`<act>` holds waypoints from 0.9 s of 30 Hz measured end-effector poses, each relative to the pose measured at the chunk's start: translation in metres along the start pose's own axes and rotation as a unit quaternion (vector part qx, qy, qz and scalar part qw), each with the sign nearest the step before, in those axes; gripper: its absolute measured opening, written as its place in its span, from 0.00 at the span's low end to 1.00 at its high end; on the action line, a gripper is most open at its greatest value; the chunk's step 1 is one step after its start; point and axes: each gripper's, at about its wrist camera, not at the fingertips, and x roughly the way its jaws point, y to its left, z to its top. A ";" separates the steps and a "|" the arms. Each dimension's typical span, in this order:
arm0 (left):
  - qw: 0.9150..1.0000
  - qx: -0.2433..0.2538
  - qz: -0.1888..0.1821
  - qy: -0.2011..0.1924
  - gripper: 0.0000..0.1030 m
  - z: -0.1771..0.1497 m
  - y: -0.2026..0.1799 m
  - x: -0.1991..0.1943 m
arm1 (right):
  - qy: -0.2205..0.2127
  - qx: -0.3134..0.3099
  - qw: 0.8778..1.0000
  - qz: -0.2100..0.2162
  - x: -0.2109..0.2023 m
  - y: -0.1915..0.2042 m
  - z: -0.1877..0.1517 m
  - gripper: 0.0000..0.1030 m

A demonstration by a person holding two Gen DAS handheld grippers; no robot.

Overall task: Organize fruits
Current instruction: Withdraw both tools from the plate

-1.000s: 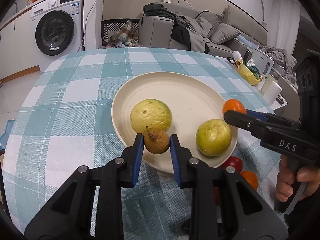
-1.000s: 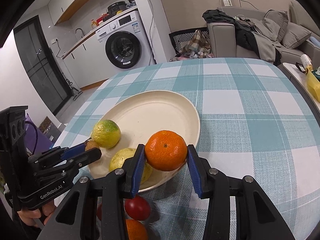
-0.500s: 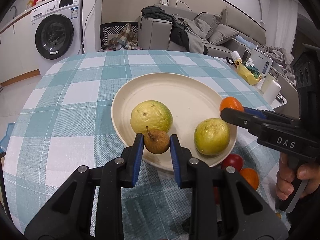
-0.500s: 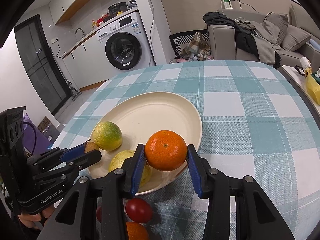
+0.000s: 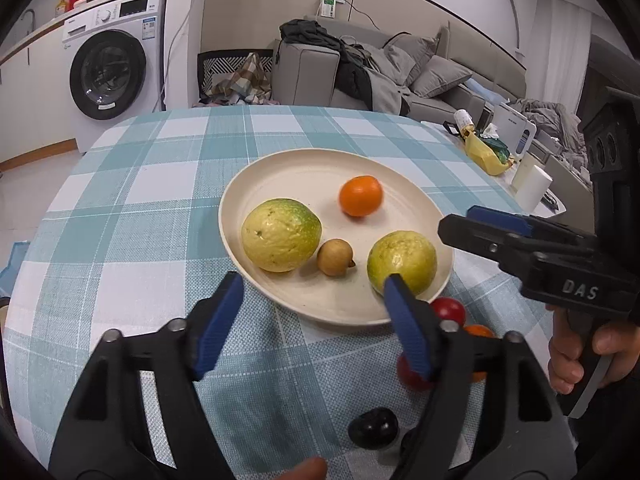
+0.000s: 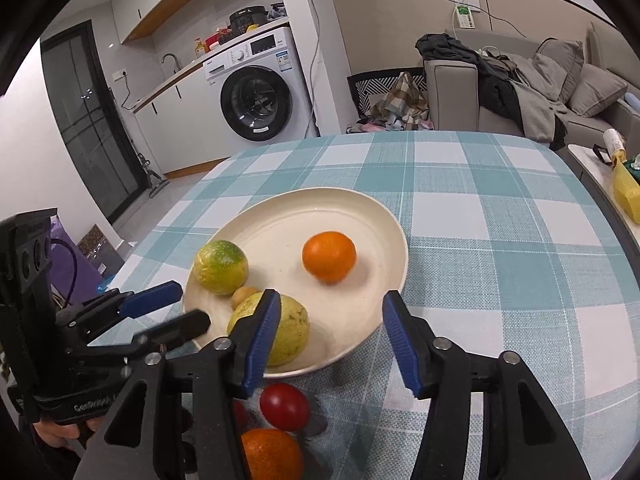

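A cream plate [image 5: 304, 168] [image 6: 376, 216] on the checked tablecloth holds two yellow-green round fruits [image 5: 281, 246] [image 5: 402, 262], a small brown fruit [image 5: 335, 257] and an orange [image 5: 361, 195] [image 6: 329, 256]. My left gripper [image 5: 314, 318] is open and empty just short of the plate's near rim. My right gripper [image 6: 328, 340] is open and empty over the plate's near edge; it also shows in the left wrist view [image 5: 480, 226] at the right. A red fruit [image 6: 285, 407], another orange [image 6: 272, 454] and a dark fruit [image 5: 373, 428] lie on the cloth beside the plate.
The round table [image 5: 120, 208] drops off at its edges. A side table with a yellow bag [image 5: 486, 154] and a white cup [image 5: 532, 186] stands at the right. A washing machine [image 5: 108, 72] and a sofa [image 5: 400, 76] are behind.
Both grippers opened and pulled back. The left let go of the small brown fruit, the right let go of the orange; both fruits now lie on the plate.
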 end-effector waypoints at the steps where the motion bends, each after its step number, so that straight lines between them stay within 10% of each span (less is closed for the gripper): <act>1: 1.000 0.000 0.005 0.000 0.82 -0.001 0.000 -0.002 | -0.005 -0.003 1.000 0.002 -0.004 0.001 -0.001 0.70; 7: 1.000 -0.009 0.008 -0.007 0.99 -0.008 0.000 -0.020 | -0.016 -0.015 1.000 -0.002 -0.020 0.006 -0.002 1.00; 27: 0.999 0.024 0.022 -0.018 0.99 -0.034 -0.019 -0.064 | 0.009 -0.043 0.999 -0.019 -0.045 0.006 -0.038 1.00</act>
